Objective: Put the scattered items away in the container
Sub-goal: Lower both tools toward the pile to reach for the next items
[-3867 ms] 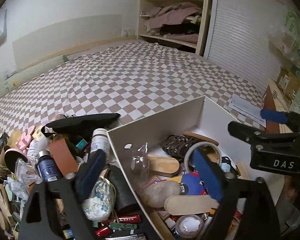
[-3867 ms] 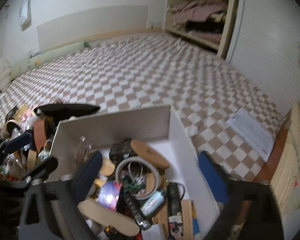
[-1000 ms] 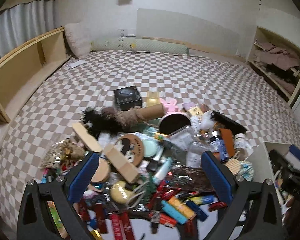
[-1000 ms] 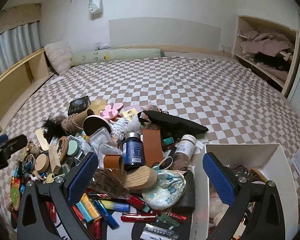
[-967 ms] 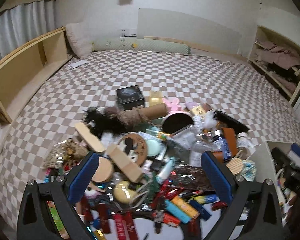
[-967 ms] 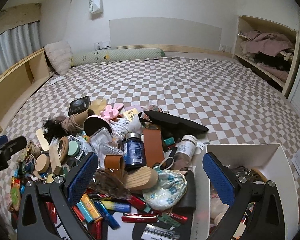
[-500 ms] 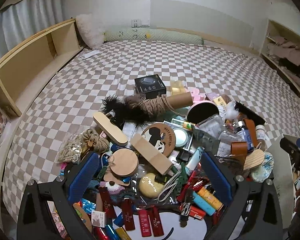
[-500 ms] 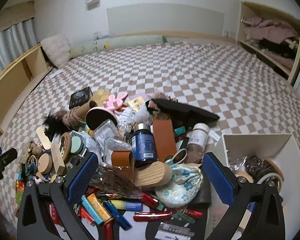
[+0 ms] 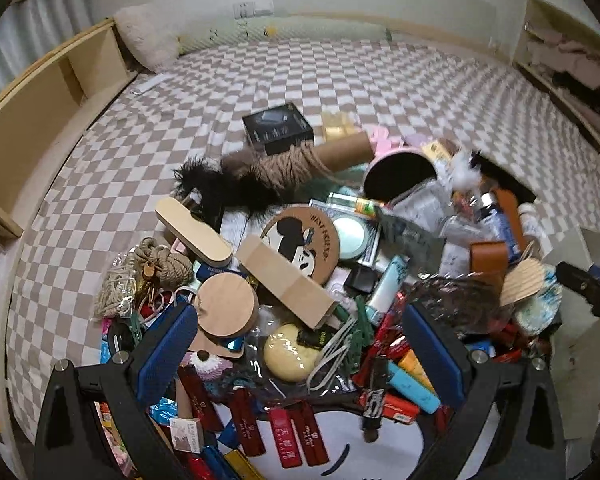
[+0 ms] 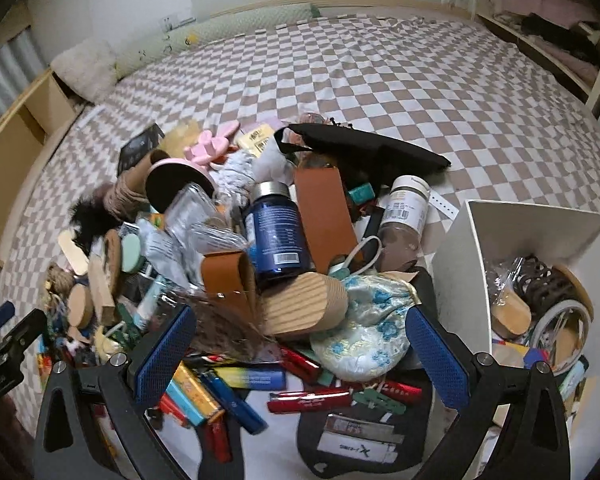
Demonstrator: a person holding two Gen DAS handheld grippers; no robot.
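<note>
The scattered items lie in one dense heap on a checkered bedspread [image 9: 340,76], and the white container [image 10: 540,232] stands at the heap's right edge, already holding a tape ring [image 10: 564,320] and a dark woven band [image 10: 540,284]

The left gripper [image 9: 300,344] hangs over the heap's left part with its jaws spread wide and nothing between them. Just beyond its blue pads [image 9: 168,352] lie a round wooden disc [image 9: 228,304], a pale yellow soap-like lump [image 9: 290,350] and a long wooden block [image 9: 284,280], which overlaps a mouse-print coaster [image 9: 304,240]

The right gripper [image 10: 300,348] is likewise fully open and empty, over the heap's side nearest the container. Ahead of it sit a floral fabric pouch [image 10: 364,328], a wooden wedge [image 10: 308,304] and a blue bottle [image 10: 276,232] leaning against a brown leather strap [image 10: 324,216]
</note>
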